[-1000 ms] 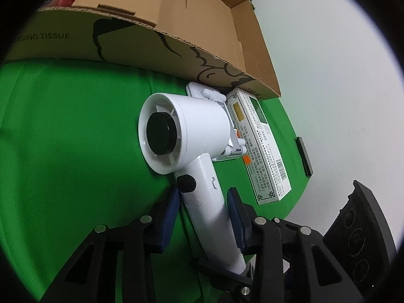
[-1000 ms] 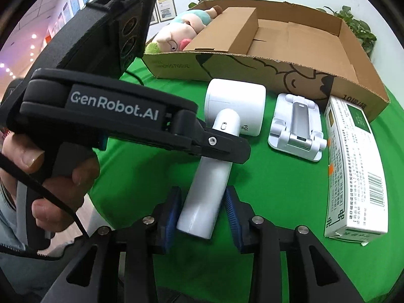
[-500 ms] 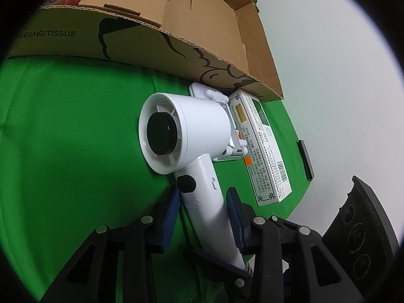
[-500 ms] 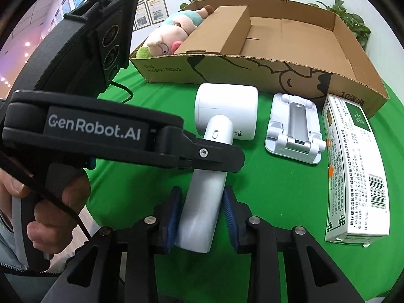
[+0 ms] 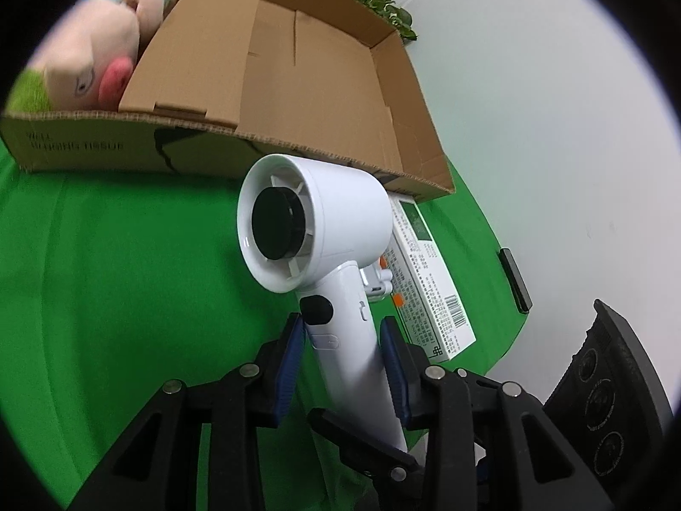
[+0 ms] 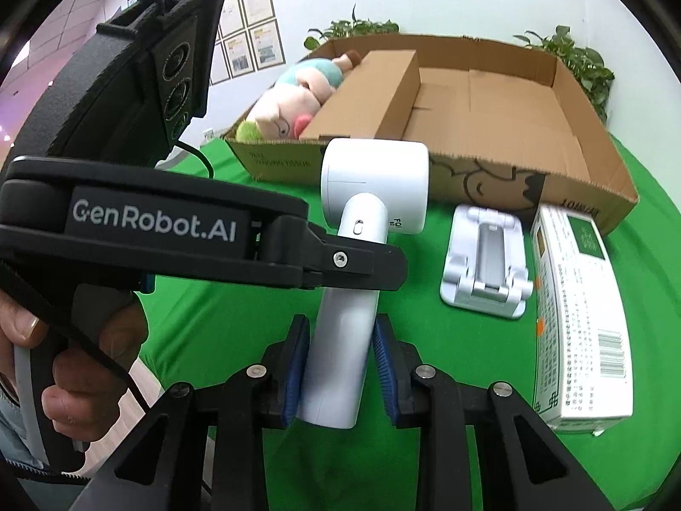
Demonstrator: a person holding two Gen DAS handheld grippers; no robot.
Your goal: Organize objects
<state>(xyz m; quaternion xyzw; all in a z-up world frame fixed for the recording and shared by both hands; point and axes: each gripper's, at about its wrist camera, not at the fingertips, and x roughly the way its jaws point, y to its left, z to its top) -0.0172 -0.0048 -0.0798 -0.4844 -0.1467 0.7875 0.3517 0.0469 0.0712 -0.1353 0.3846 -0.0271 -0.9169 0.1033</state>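
**Hair dryer comes up off the cloth, held at both ends of its handle**

The cardboard box sits along the far edge of the green tabletop, a plush pig in its left end and the rest bare. A second ago the white hair dryer lay on the cloth; now it rides higher, its head level with the box's near wall. The left gripper clamps the handle just under the switch, and the right gripper has tightened onto the butt end. I'd say the box is next. The medicine carton and phone stand wait at the right.
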